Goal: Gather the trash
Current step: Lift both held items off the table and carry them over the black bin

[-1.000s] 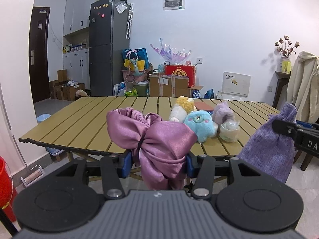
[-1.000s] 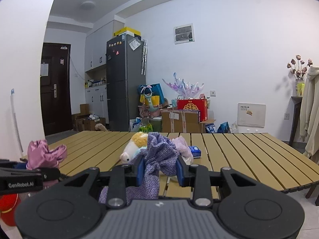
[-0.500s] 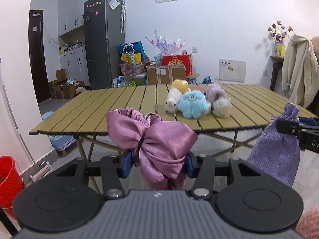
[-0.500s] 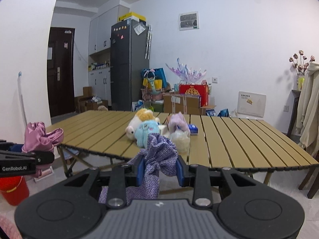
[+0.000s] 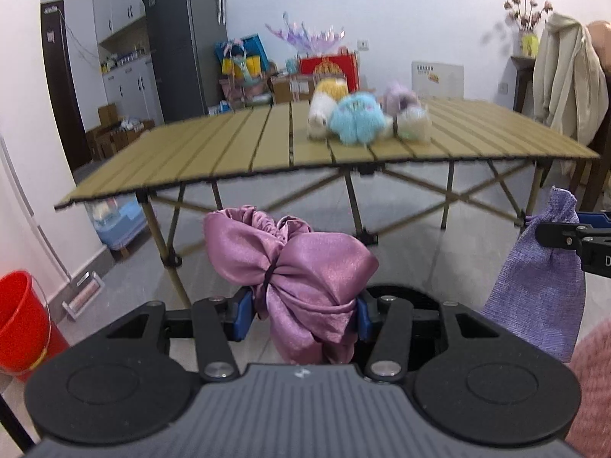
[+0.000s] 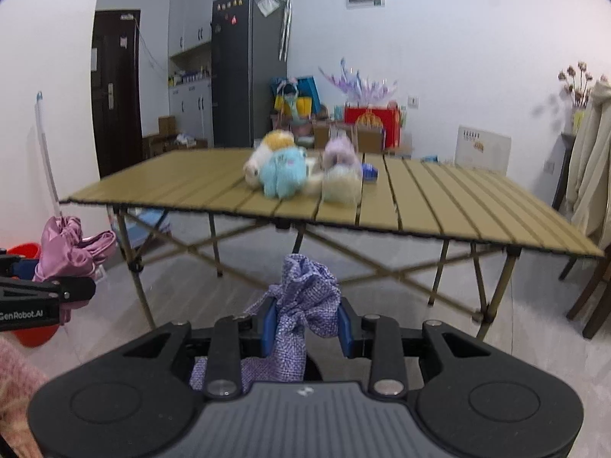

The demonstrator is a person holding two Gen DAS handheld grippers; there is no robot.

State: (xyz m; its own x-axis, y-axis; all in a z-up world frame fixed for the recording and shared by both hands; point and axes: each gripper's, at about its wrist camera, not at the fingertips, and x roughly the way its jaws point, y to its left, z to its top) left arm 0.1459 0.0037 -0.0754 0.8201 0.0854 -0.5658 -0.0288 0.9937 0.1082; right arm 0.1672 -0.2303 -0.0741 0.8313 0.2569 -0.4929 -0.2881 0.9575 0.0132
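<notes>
Left wrist view
Left gripper [image 5: 303,315]: clamped on a pink satin pouch [image 5: 294,267], its blue pads pressed into the cloth from both sides.
Pink satin pouch: bunched and tied at the middle by a dark band, held in the air in front of the worktop [image 5: 236,152], below the level of its near edge.
Right gripper [image 5: 565,234]: reached in from the right edge, its dark finger pinching the neck of a purple woven pouch [image 5: 534,290].
Purple woven pouch: hung free below that finger, well apart from the pink one.
Worktop: slatted, tan, on folding legs; a cluster of plush toys [image 5: 357,122] sat on it, blurred.
Red bucket [image 5: 23,320]: stood on the floor at the lower left, by the wall.
Pink sleeve [image 5: 592,378]: fuzzy cloth at the lower right corner.

Right wrist view
Right gripper [image 6: 305,324]: narrow, closed on the purple woven pouch [image 6: 301,305], the cloth gathered between the blue pads and trailing back under the gripper body.
Left gripper [image 6: 46,294]: came in at the left edge with the pink satin pouch [image 6: 68,248] in its grip.
Red bucket [image 6: 26,252]: partly hidden behind the left gripper and pink pouch.
Worktop [image 6: 439,198]: beyond both grippers, carrying the plush toys [image 6: 290,171] near its middle; motion blur hid their detail.
Floor [image 6: 534,351]: pale, under the right gripper.
</notes>
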